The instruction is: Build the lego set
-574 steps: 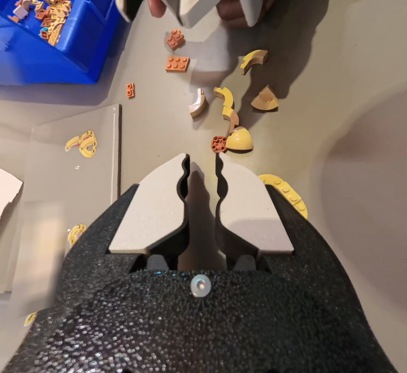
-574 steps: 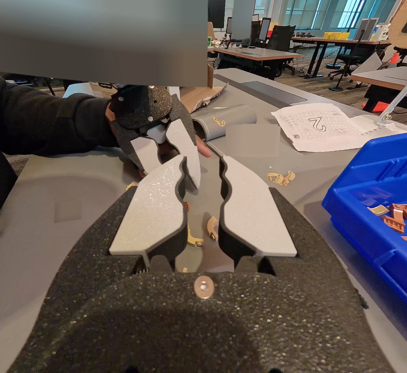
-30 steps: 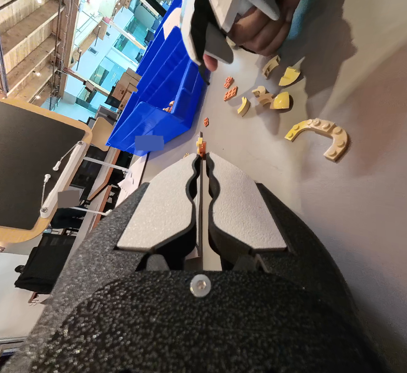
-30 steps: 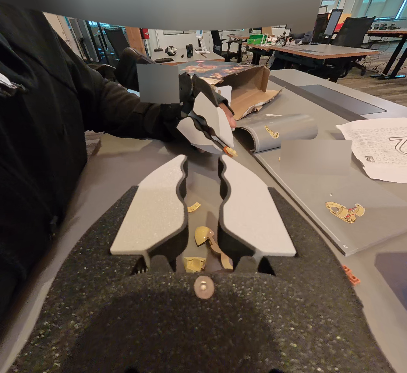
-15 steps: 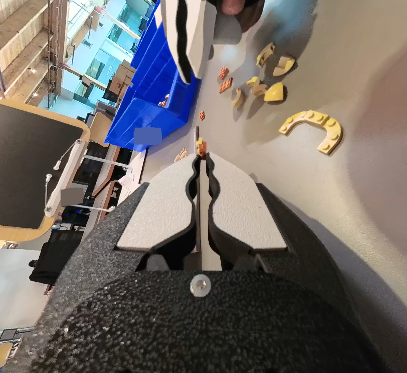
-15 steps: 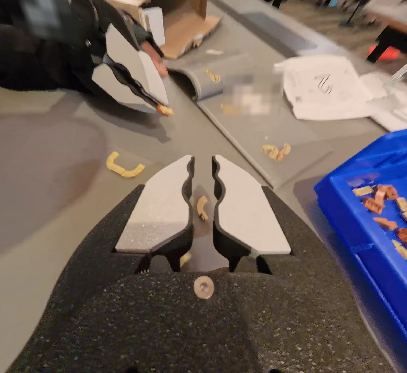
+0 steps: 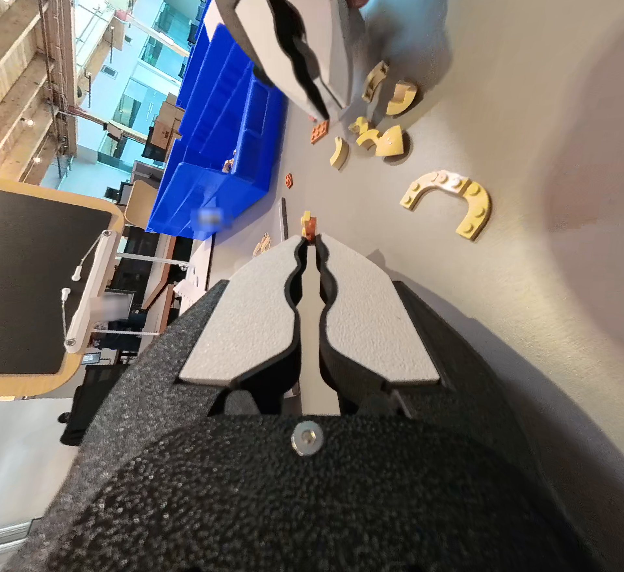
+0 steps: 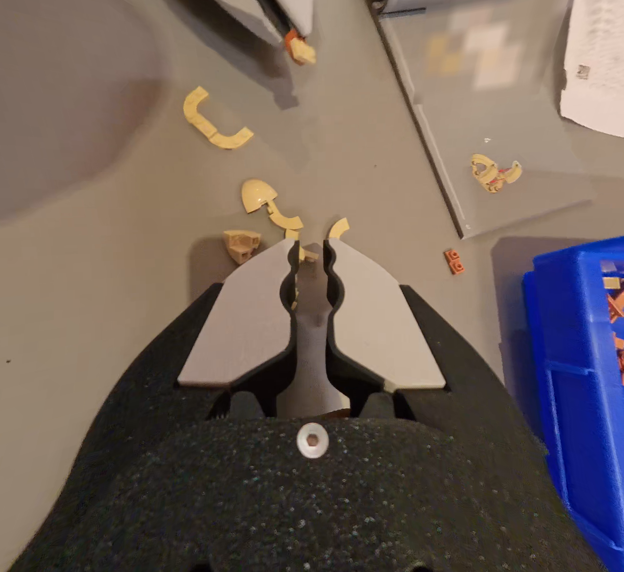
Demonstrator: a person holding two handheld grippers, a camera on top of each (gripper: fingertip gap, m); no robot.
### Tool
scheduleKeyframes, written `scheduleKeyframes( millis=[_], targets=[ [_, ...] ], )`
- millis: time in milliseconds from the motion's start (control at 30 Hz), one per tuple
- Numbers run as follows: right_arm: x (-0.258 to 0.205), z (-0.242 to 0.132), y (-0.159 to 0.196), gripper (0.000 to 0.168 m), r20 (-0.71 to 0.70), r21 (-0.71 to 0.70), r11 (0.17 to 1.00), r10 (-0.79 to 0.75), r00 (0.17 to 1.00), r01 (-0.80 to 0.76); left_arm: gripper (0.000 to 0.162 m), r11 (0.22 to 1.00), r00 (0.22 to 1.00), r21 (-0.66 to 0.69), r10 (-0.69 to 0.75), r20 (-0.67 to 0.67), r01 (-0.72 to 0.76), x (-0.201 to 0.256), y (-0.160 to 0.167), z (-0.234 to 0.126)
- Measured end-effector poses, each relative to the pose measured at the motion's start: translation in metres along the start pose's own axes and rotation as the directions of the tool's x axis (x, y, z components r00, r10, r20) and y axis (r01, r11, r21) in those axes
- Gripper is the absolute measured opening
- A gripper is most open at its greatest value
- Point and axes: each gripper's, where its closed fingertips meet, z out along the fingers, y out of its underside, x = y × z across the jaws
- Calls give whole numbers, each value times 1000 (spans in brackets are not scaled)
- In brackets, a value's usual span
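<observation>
My left gripper (image 7: 310, 239) is shut on a small orange and tan lego piece (image 7: 308, 225) that sticks out past its tips, held above the grey table. It also shows in the right wrist view (image 8: 300, 47). My right gripper (image 8: 311, 245) points down at the table with a narrow gap between its jaws and holds nothing. Its tips hover over a cluster of tan curved pieces (image 8: 287, 221), with a small tan piece (image 8: 309, 255) seen in the gap. In the left wrist view its tips (image 7: 317, 111) are just above an orange plate (image 7: 320, 131).
A tan arch plate (image 8: 212, 123) lies apart on the table. A tan dome (image 8: 256, 194) and a tan corner piece (image 8: 241, 245) lie by the cluster. A small orange brick (image 8: 454, 262), a blue bin (image 8: 574, 370), an instruction booklet (image 8: 506, 150) and a paper sheet (image 8: 601, 49) are to the right. Tip to tip, the grippers are about 11 cm apart.
My right gripper has tilted down and dropped toward the tan pieces, and its jaws have narrowed. My left gripper still holds the small piece and has barely moved.
</observation>
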Motion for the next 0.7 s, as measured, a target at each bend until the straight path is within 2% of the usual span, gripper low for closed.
scheduleKeyframes(
  millis=[200, 433, 600, 700],
  targets=[
    [-6, 6, 9, 15, 28, -48, 998, -26, 999, 28, 5, 1000, 1000, 0, 9, -6, -9, 2, -3, 0],
    [-8, 10, 20, 29, 54, -107, 994, 12, 998, -6, 5, 1000, 1000, 13, -28, -4, 28, 1, -6, 0],
    [-7, 14, 18, 29, 60, -90, 995, 55, 997, -49, 5, 999, 1000, 19, -27, -11, 27, 3, -7, 1],
    [-9, 16, 16, 17, 70, -72, 996, 50, 996, -45, 4, 999, 999, 21, -29, -18, 29, 4, -8, 2]
  ],
)
